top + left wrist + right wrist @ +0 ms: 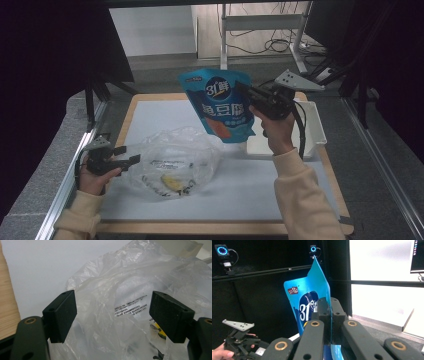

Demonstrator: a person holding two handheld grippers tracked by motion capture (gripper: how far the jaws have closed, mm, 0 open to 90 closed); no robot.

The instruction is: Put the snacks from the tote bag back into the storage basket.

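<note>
A: Near edge first. What is noted at the near left corner of the table (150, 107)?

B: The left gripper (125, 154) is seen low over the white mat, its jaws spread wide with nothing pinched. The clear plastic bag (172, 162) is bracketed by them; in the left gripper view the crumpled film (120, 312) lies between the pads, and no pressing on it can be made out.

A: How is that bag judged to handle?

B: Very light, limp and slippery. It would be expected to collapse or slide unless a gathered fold near its rim is taken. Printed text and something yellow are seen through the film; what they are cannot be told.

A: Farther out?

B: The blue stand-up pouch (220, 105) is held in the air above the middle of the table, toward the far right. The right gripper (246, 91) is clamped on its right edge near the top; in the right gripper view the jaws are seen closed flat on the thin seam (329, 312).

A: Handling of the pouch?

B: Glossy laminate, semi-stiff at the sealed border, soft in the belly. Moderate weight is judged. The seam is the sound place to grip; the slick face would likely slip.

A: Beyond that?

B: A white tray (316, 131) is noted at the right edge, behind the pouch.
</note>
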